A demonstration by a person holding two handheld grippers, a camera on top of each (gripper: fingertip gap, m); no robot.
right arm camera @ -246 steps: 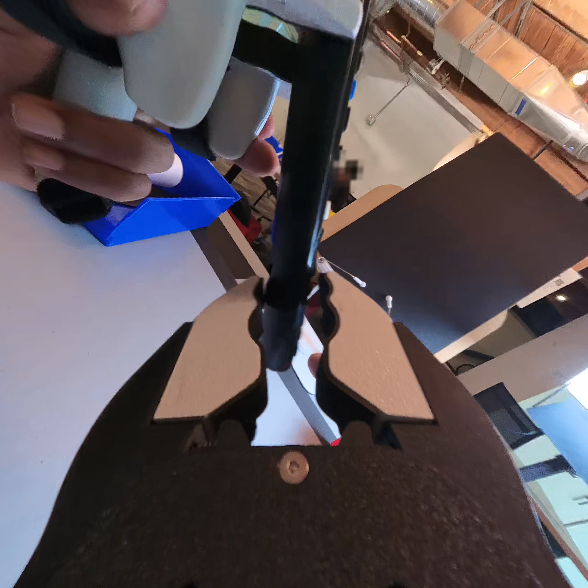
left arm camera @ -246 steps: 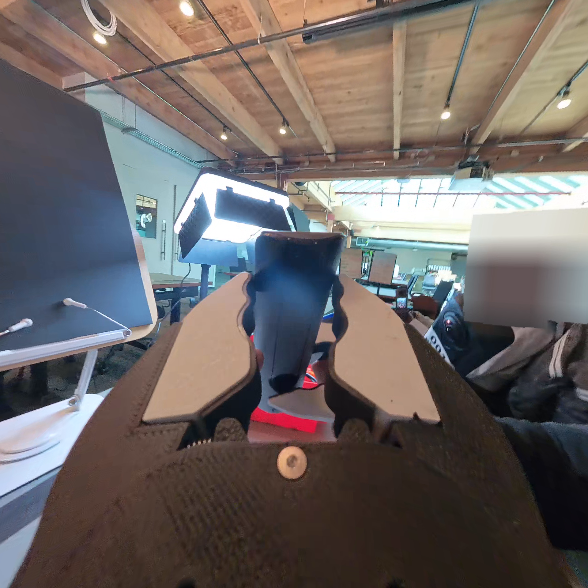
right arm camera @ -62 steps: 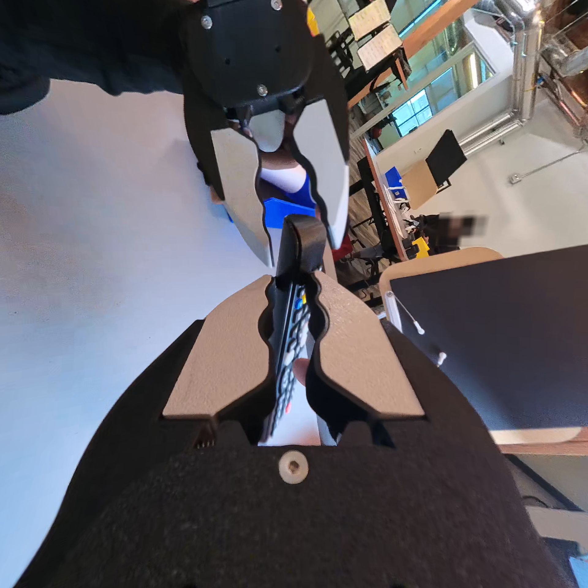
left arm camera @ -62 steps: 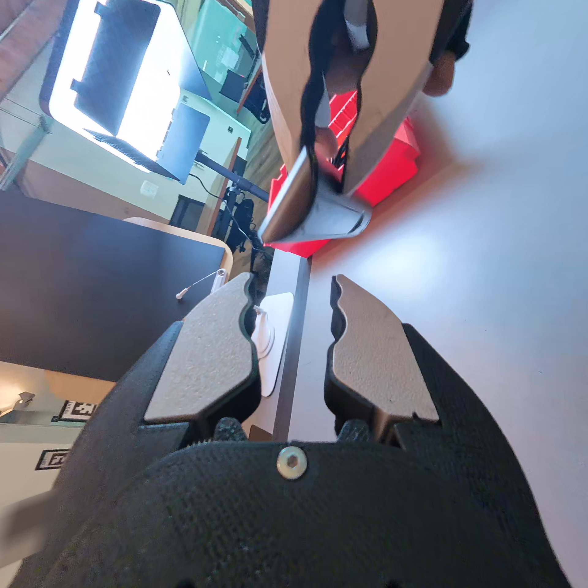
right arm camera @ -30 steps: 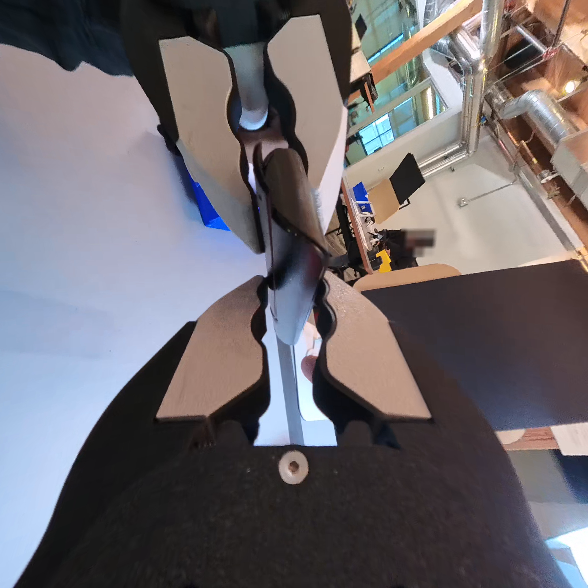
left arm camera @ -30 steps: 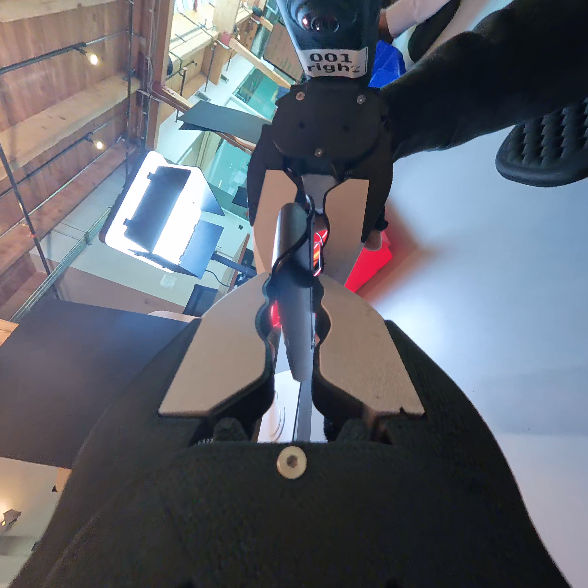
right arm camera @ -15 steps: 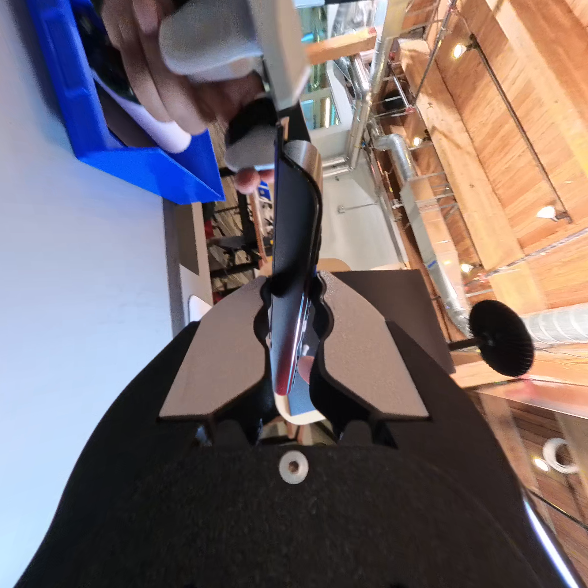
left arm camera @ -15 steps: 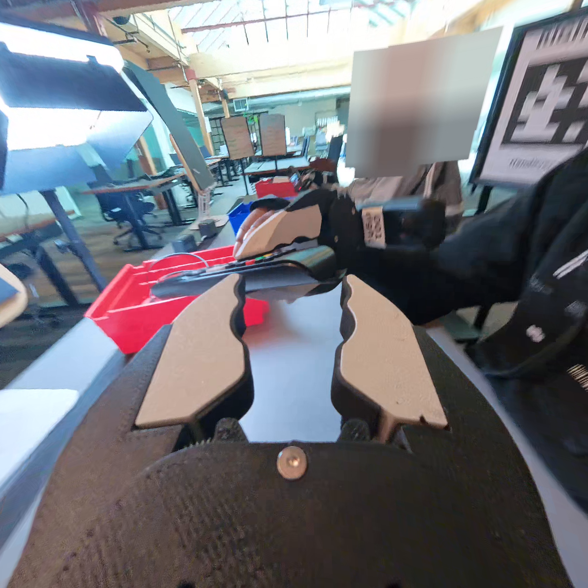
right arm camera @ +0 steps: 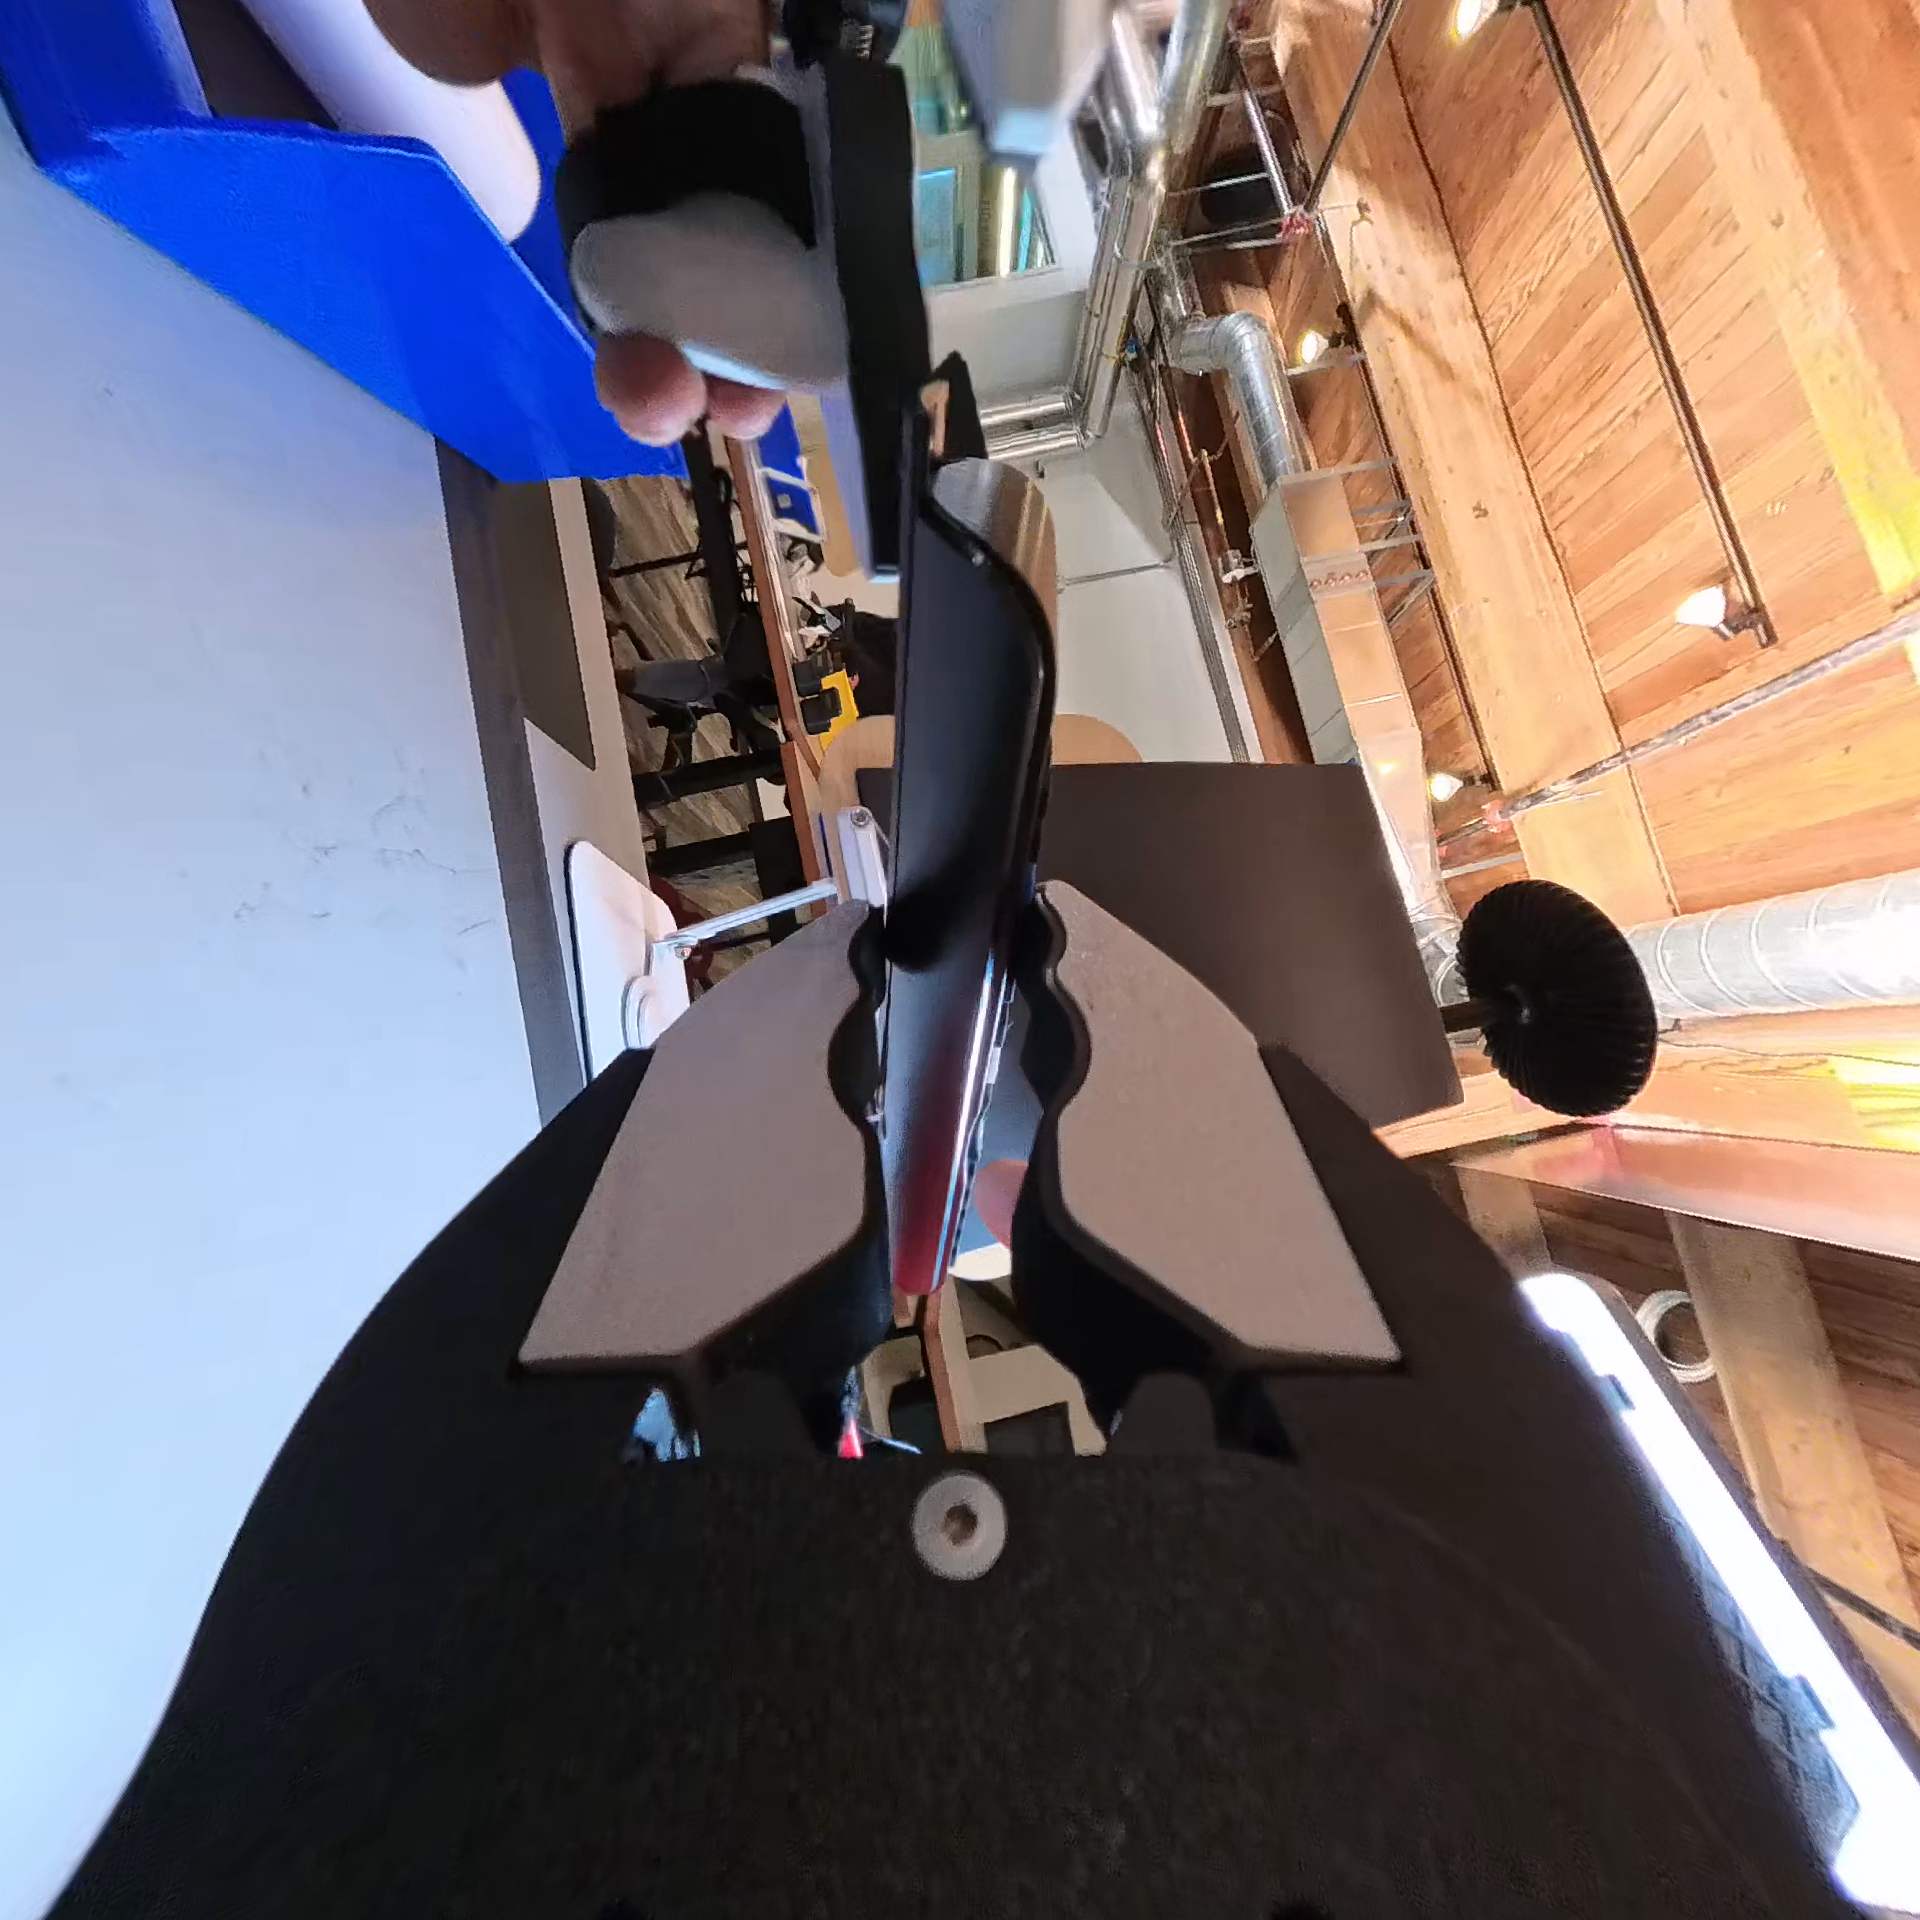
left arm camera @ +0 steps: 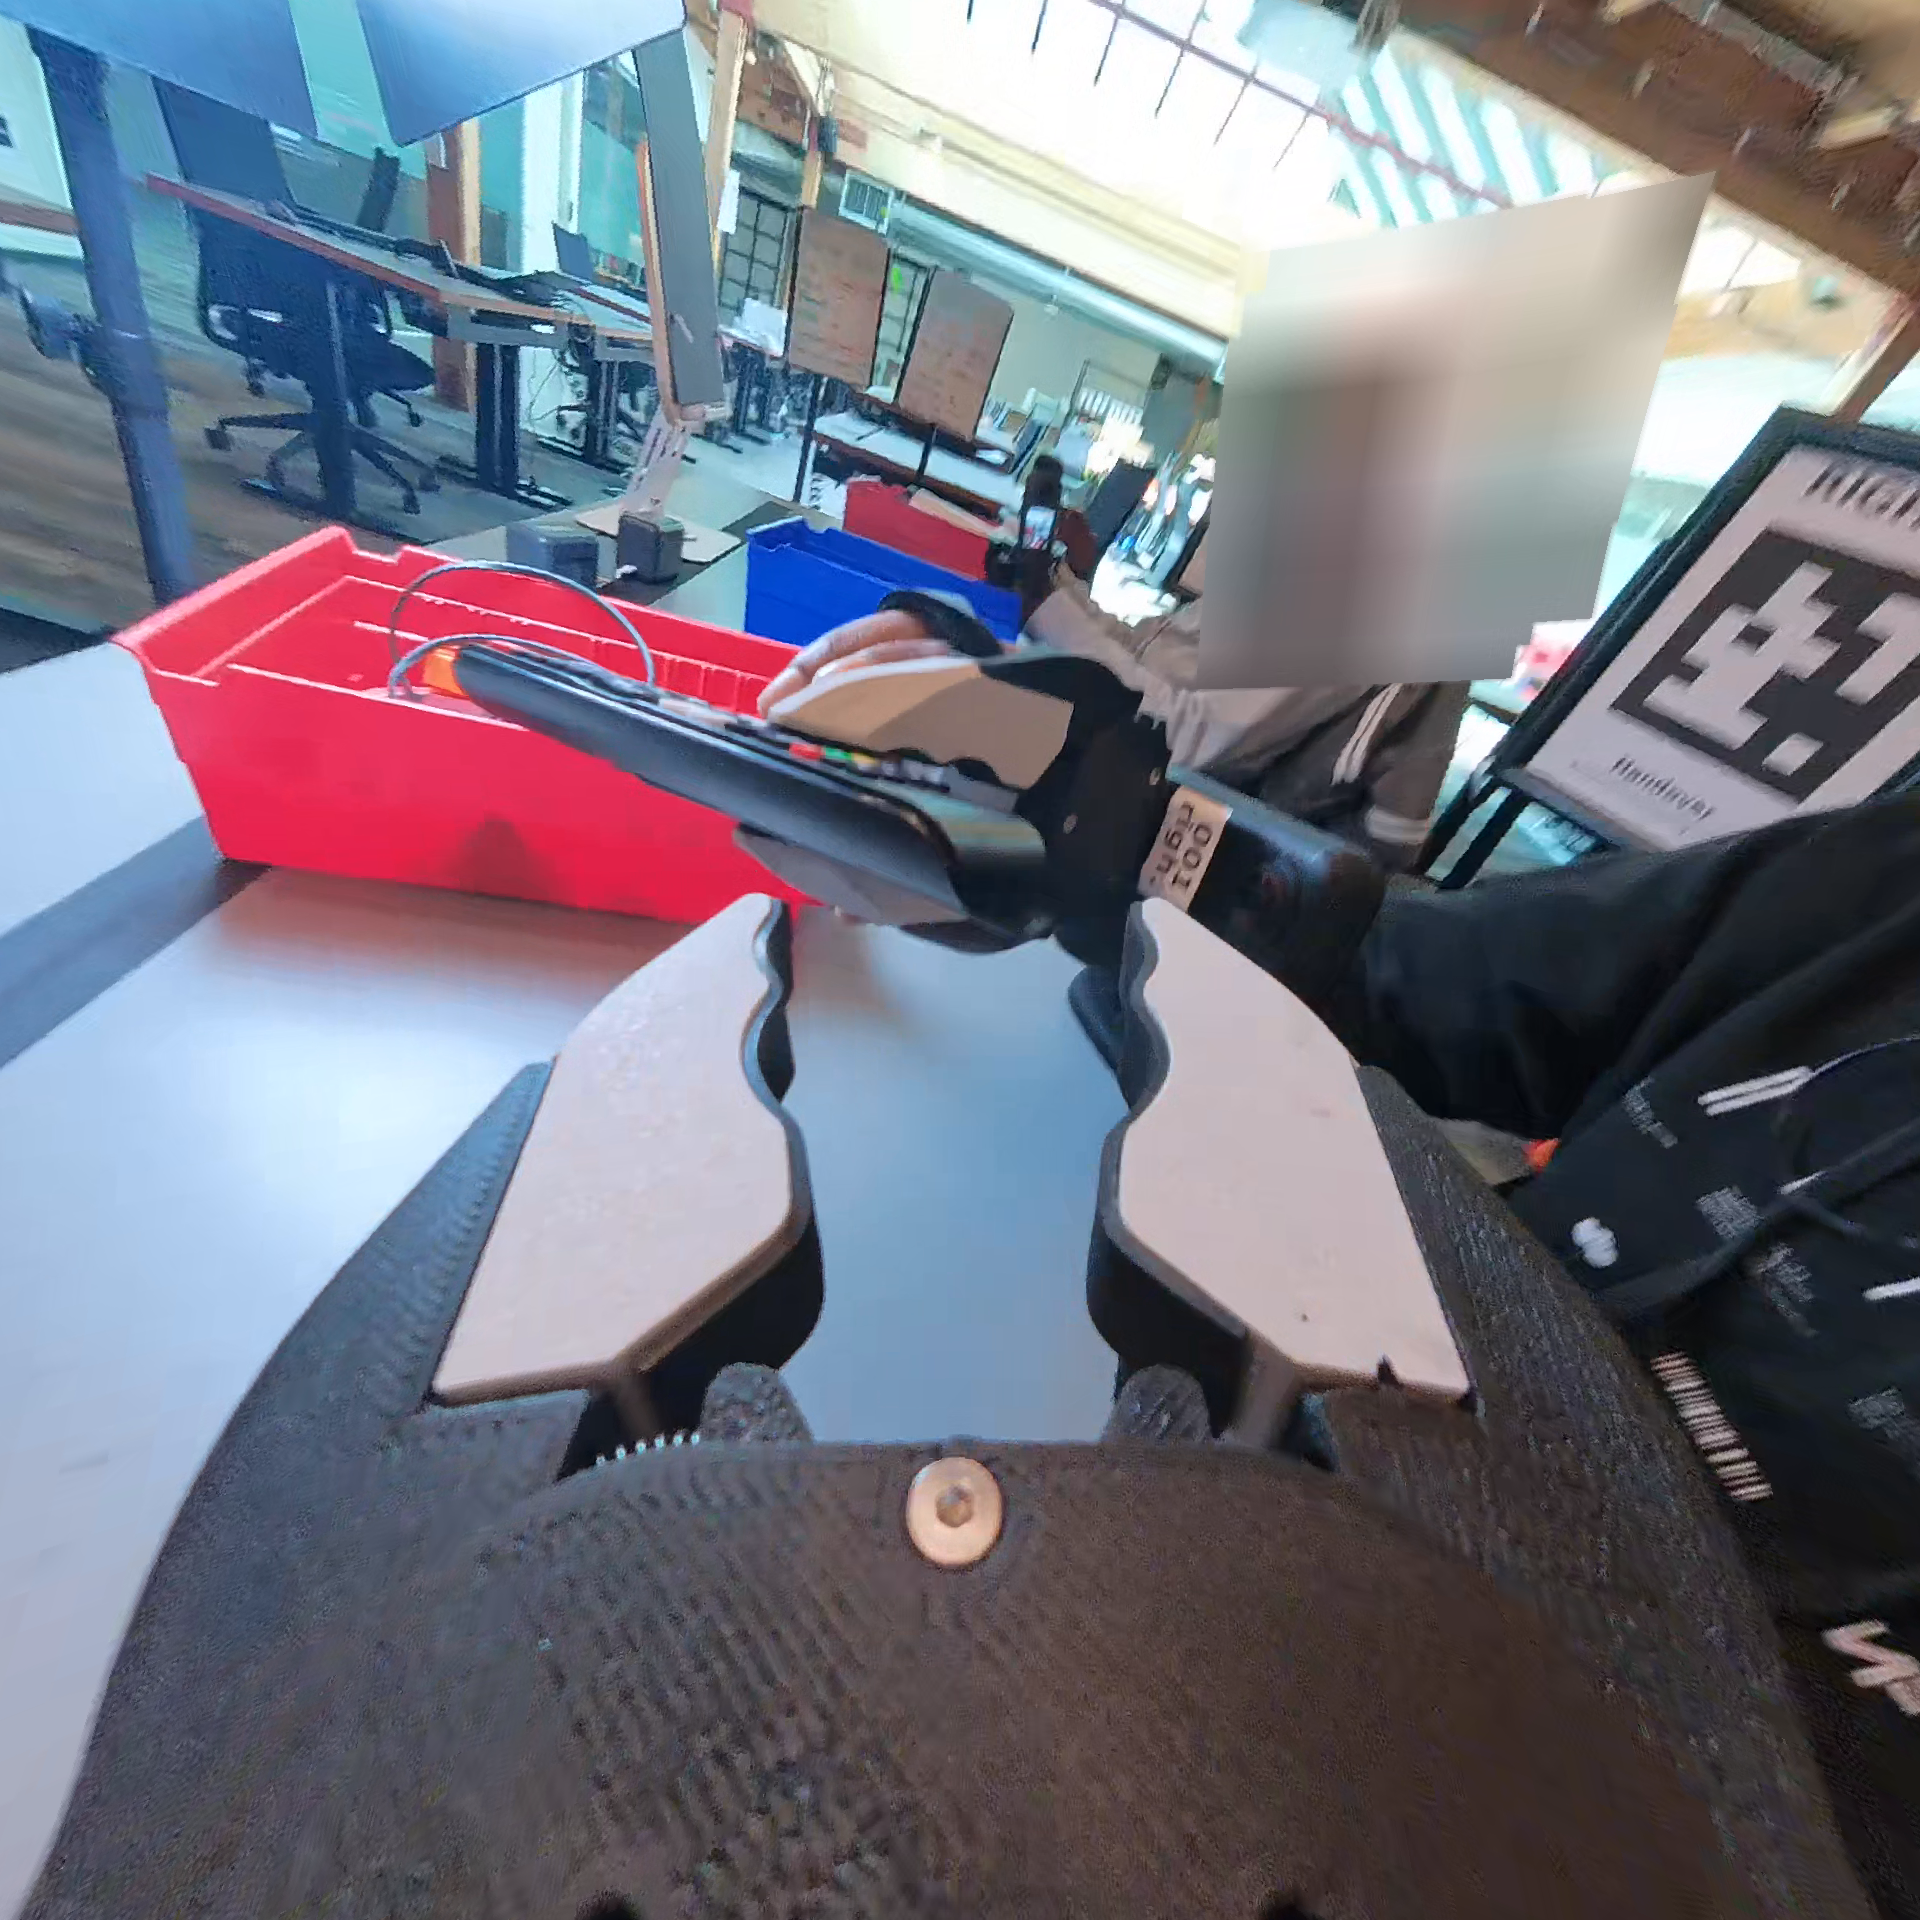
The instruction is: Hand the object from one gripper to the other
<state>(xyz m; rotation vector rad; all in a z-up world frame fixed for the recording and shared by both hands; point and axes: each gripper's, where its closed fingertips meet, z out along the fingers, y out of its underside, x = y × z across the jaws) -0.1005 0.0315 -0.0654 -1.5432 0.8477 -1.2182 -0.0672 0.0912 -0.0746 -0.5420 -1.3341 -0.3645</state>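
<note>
A black remote control (left arm camera: 675,738) with coloured buttons is clamped in my right gripper (left arm camera: 758,774), which holds it level, its far end over the red bin (left arm camera: 343,790). In the right wrist view the remote (right arm camera: 966,727) stands edge-on between the closed fingers of my right gripper (right arm camera: 951,914). My left gripper (left arm camera: 951,935) is open and empty, low over the grey table (left arm camera: 208,1091), a short way in front of the right gripper and apart from the remote. Part of the left gripper and the hand holding it (right arm camera: 707,291) show blurred at the top of the right wrist view.
The red bin holds a thin looped cable (left arm camera: 520,613). A blue bin (left arm camera: 831,592) stands behind it and also shows in the right wrist view (right arm camera: 312,239). A framed black-and-white marker board (left arm camera: 1766,665) stands at the right. A person's dark sleeve (left arm camera: 1610,987) reaches in from the right. The grippers' ends are close to 7 centimeters from one another.
One second ago both grippers gripped the remote. My left gripper has since opened, let go and drawn back. My right gripper keeps the remote and has turned it level over the red bin.
</note>
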